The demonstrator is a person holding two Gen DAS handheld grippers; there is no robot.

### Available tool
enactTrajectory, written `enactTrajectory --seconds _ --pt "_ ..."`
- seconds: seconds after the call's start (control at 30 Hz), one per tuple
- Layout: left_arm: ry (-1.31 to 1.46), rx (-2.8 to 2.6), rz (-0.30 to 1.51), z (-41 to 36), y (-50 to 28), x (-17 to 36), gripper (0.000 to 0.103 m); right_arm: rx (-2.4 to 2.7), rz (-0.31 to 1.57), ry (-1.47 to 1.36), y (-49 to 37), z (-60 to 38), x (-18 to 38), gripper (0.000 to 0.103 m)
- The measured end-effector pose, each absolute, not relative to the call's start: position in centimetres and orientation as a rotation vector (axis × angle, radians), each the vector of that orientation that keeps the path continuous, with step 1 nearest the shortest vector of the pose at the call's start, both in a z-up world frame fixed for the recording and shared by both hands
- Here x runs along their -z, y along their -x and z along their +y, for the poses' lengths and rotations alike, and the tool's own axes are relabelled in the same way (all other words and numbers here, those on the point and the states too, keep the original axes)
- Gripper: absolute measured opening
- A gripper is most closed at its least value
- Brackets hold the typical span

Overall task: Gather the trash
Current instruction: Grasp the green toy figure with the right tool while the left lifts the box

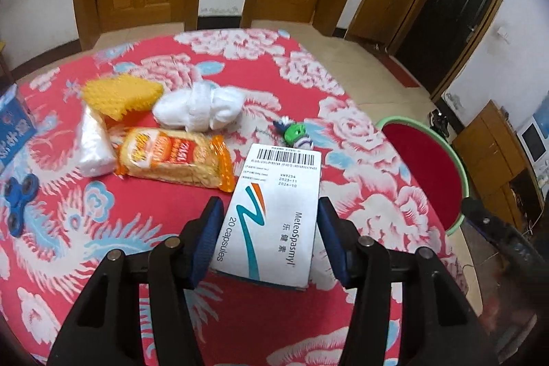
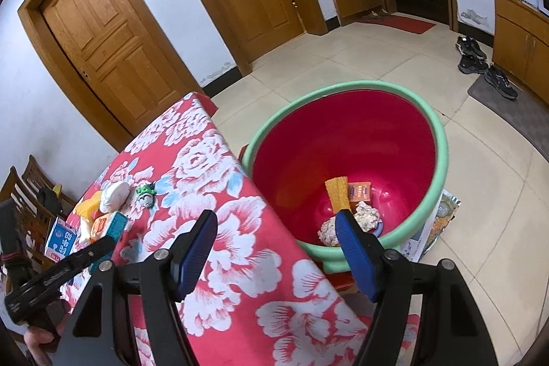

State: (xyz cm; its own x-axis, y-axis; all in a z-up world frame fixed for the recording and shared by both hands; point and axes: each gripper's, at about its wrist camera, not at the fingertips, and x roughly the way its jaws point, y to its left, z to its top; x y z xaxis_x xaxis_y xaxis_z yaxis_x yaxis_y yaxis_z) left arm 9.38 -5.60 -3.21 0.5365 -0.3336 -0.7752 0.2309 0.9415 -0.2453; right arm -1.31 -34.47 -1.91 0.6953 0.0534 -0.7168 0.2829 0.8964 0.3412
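Box (image 1: 274, 211), white, teal-orange logo.

Downward wrist views sharing tablecloth (image 1: 137, 228)

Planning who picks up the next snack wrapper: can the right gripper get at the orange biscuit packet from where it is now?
Probably not directly. The right gripper is open and empty near the basin, while the biscuit packet lies across the table behind the left gripper and its medicine box.

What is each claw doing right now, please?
Left claw: closed on the medicine box, lifted off the table.
Right claw: open, empty, by the red basin.
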Motion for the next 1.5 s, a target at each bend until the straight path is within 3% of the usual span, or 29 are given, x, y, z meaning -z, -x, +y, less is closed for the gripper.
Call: enactTrajectory --seconds 0.3,0.87,1.5 --pt "0.117 0.228 0.851 -2.5 -9.8 1.1 0.056 0.019 0.820 -0.393 -0.9 -30.5 0.7 0.074" --pt "0.164 0.037 0.819 3.1 -13.0 3.7 0.056 -0.095 0.899 -0.211 -7.4 -21.9 1.1 0.073" --pt "0.188 0.030 0.815 3.9 -13.5 4.8 0.056 -0.141 0.968 -0.098 -13.1 -17.2 4.7 0.048"
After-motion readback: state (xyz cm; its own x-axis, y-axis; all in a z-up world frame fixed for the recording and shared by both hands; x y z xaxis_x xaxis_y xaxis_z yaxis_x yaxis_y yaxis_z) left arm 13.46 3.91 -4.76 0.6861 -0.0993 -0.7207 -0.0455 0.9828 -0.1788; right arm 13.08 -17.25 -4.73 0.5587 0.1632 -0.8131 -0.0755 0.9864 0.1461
